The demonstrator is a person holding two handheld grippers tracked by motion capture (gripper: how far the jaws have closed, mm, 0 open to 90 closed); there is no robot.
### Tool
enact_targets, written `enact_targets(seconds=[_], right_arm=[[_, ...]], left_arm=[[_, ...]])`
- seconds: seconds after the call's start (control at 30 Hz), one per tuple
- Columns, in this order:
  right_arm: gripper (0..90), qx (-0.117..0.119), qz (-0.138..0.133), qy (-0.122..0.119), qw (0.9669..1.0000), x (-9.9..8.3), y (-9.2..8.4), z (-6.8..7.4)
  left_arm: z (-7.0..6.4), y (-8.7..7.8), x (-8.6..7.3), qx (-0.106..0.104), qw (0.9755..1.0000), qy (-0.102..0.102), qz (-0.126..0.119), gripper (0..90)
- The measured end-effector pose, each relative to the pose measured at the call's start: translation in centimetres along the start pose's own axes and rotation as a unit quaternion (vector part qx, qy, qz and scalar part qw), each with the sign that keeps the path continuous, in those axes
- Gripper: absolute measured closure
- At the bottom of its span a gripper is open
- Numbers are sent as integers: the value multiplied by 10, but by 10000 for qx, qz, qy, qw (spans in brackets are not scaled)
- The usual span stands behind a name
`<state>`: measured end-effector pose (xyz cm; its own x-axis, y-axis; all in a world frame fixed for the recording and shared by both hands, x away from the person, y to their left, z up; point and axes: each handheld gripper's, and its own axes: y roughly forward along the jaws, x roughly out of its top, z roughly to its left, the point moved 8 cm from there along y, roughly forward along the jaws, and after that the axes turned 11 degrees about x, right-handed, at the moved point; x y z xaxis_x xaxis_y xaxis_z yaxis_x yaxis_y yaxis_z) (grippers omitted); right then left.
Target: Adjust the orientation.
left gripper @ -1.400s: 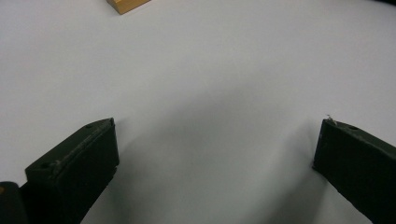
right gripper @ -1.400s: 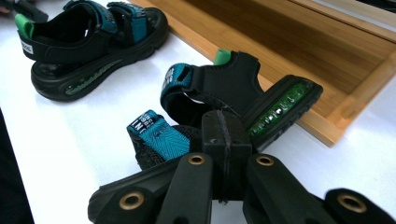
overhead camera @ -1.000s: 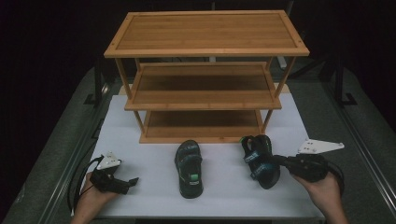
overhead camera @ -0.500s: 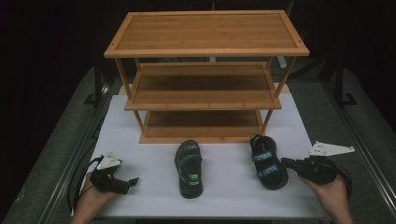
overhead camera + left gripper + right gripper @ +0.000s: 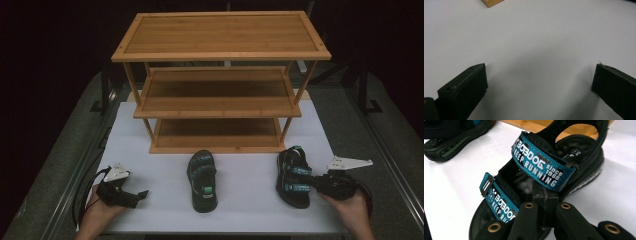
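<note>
Two black sandals with teal straps lie on the white mat [image 5: 240,210] in front of a wooden three-tier rack [image 5: 220,35]. My right gripper [image 5: 316,184] is shut on the right sandal [image 5: 292,177], pinching its side edge just under the big teal strap [image 5: 541,167], where the gripper [image 5: 545,197] has its jaws pressed close together. The other sandal [image 5: 202,180] lies alone at the mat's middle and appears as the second sandal [image 5: 451,137] at the upper left of the right gripper view. My left gripper [image 5: 137,196] rests open at the mat's front left, and the left gripper [image 5: 539,82] holds nothing between its wide-apart jaws.
The rack's three shelves are bare, and its bottom shelf [image 5: 217,132] sits just behind the sandals. A corner of the rack base [image 5: 491,2] shows at the top of the left gripper view. Dark grey table surface [image 5: 60,165] borders the mat on both sides.
My right gripper has pulled the right sandal further right along the mat, away from the middle sandal. The left gripper and the middle sandal have stayed put.
</note>
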<state>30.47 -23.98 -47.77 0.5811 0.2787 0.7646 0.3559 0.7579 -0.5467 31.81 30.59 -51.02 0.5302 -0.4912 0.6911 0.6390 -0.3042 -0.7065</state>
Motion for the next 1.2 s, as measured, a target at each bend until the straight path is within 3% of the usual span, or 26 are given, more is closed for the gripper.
enact_targets(seconds=[0.13,0.3,0.33,0.4,0.43,0.77,1.0,1.07,1.2], right_arm=[[879,-47,-61,-41,10000,1,-10,3],[755,-172,-27,-244,9995,1,-26,11],[714,-159,-60,-389,9991,7,-30,15],[697,-151,-92,-436,9989,10,-31,17],[659,-83,-118,-592,9981,20,-32,23],[541,46,138,-941,9955,55,-11,23],[550,141,482,-929,9944,53,4,18],[602,99,554,-949,9939,52,7,15],[701,283,541,-910,9940,51,10,15]], left_arm=[[0,0,0,0,10000,0,0,0],[0,0,0,-5,10000,-3,8,0],[0,0,0,-7,10000,-5,11,0],[0,0,0,-2,10000,-1,4,0],[0,0,0,-1,10000,-2,3,0],[0,0,0,-3,10000,-15,-7,0],[0,0,0,-5,10000,-14,-4,0],[0,0,0,-4,10000,-14,-5,0],[0,0,0,-4,10000,-12,-3,0]])
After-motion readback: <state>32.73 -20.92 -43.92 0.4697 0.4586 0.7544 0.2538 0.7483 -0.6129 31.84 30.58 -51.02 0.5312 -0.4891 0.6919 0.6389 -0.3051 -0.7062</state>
